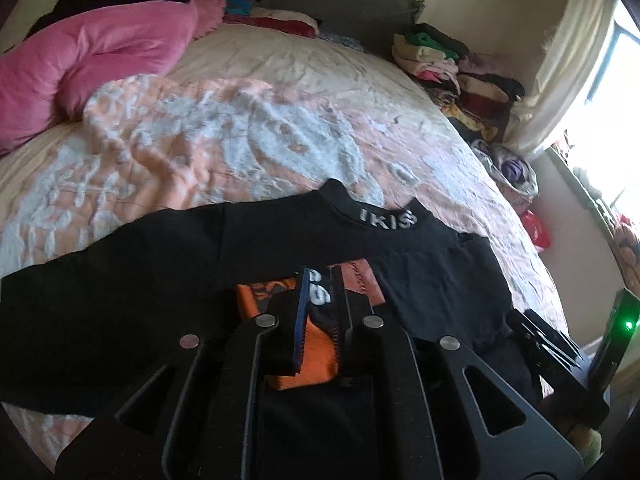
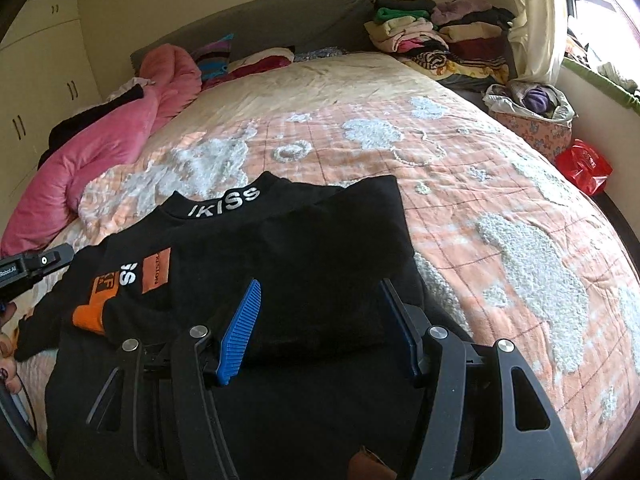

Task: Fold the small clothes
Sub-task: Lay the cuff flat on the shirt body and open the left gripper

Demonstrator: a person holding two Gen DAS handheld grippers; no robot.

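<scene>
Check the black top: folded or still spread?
Partly folded. On the black top the right side lies doubled over the body, its edge straight; the collar shows, and the other sleeve lies spread on the bed.

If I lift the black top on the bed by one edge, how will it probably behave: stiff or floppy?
The black top would likely hang floppy: it lies in soft folds, one side already folded over. It seems light, thin cloth. It may drag rather than slide on the tufted bedspread, whose rough surface could catch it.
</scene>
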